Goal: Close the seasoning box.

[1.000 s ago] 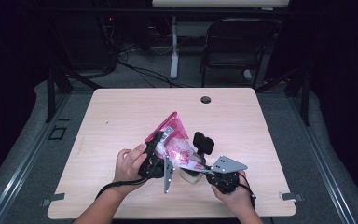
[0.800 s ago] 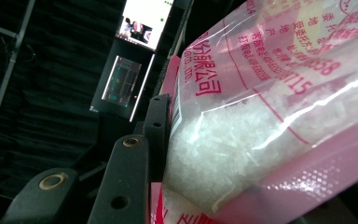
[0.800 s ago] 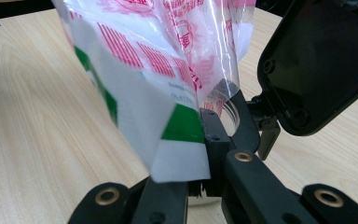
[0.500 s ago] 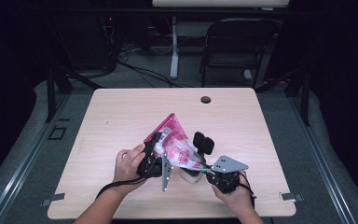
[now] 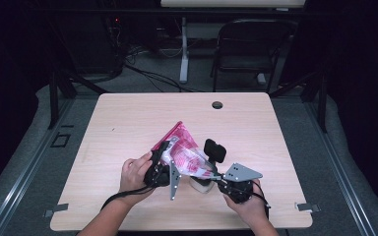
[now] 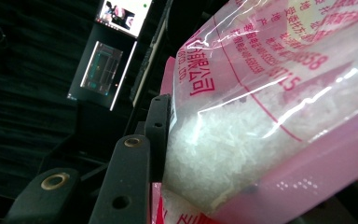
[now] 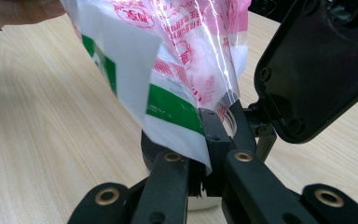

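Above the table (image 5: 128,123), both jaws grip a pink-printed clear bag (image 5: 184,155) of white, seemingly rice-like grains.

One pink-and-clear plastic bag of white grains (image 5: 183,150) is showing over the light wooden bench (image 5: 128,123), with one small white bowl (image 5: 200,185) sitting beneath it. Two black claws, left (image 5: 163,152) and right (image 5: 216,176), are appearing, and one black folding chair (image 5: 248,49) is standing behind.
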`<state>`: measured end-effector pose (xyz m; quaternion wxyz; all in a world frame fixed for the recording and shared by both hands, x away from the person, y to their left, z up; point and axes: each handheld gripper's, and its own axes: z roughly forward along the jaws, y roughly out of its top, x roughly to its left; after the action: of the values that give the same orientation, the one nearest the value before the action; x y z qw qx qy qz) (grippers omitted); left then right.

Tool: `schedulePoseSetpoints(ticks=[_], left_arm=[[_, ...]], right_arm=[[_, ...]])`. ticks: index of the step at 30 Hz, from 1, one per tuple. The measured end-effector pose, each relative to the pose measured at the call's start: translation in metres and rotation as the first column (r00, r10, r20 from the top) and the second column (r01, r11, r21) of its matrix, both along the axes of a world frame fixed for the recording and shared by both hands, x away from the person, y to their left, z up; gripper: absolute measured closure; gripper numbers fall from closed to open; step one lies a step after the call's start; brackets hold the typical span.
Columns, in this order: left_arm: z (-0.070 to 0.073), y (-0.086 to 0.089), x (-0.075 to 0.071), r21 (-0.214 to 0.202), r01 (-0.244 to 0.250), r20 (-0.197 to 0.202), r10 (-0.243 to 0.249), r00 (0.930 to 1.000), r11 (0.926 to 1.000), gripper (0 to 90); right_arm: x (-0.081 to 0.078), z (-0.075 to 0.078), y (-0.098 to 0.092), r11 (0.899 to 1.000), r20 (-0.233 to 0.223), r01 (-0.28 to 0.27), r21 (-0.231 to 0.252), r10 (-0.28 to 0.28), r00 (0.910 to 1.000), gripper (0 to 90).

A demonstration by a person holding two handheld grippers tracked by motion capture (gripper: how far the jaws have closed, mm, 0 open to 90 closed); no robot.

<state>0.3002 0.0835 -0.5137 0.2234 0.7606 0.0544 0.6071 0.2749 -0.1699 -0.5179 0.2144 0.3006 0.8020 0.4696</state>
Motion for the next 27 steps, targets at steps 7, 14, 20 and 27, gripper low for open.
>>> schedulePoseSetpoints(ticks=[7, 14, 20, 27], left_arm=[[-0.0033, 0.0011, 0.0017, -0.012, 0.0, -0.023, 0.0, 0.9997, 0.9999, 69.1], [-0.0037, 0.0032, 0.0026, -0.021, -0.002, -0.045, 0.001, 0.999, 0.9998, 69.2], [-0.004, 0.0048, 0.003, -0.031, -0.009, -0.063, 0.007, 0.998, 0.9995, 69.3], [-0.0047, 0.0073, 0.0033, -0.045, -0.015, -0.078, 0.011, 0.9969, 0.9989, 69.4]], right_arm=[[0.0001, 0.001, -0.0005, 1.0, 0.001, -0.001, 0.004, 0.001, 1.0, 89.0], [-0.0003, 0.0022, 0.0001, 1.0, 0.01, 0.001, 0.008, -0.001, 1.0, 89.0], [0.0001, 0.0031, 0.0017, 1.0, 0.014, -0.002, 0.009, 0.002, 0.9999, 88.9], [0.0011, 0.0043, 0.003, 1.0, 0.02, -0.004, 0.014, 0.004, 0.9998, 88.9]])
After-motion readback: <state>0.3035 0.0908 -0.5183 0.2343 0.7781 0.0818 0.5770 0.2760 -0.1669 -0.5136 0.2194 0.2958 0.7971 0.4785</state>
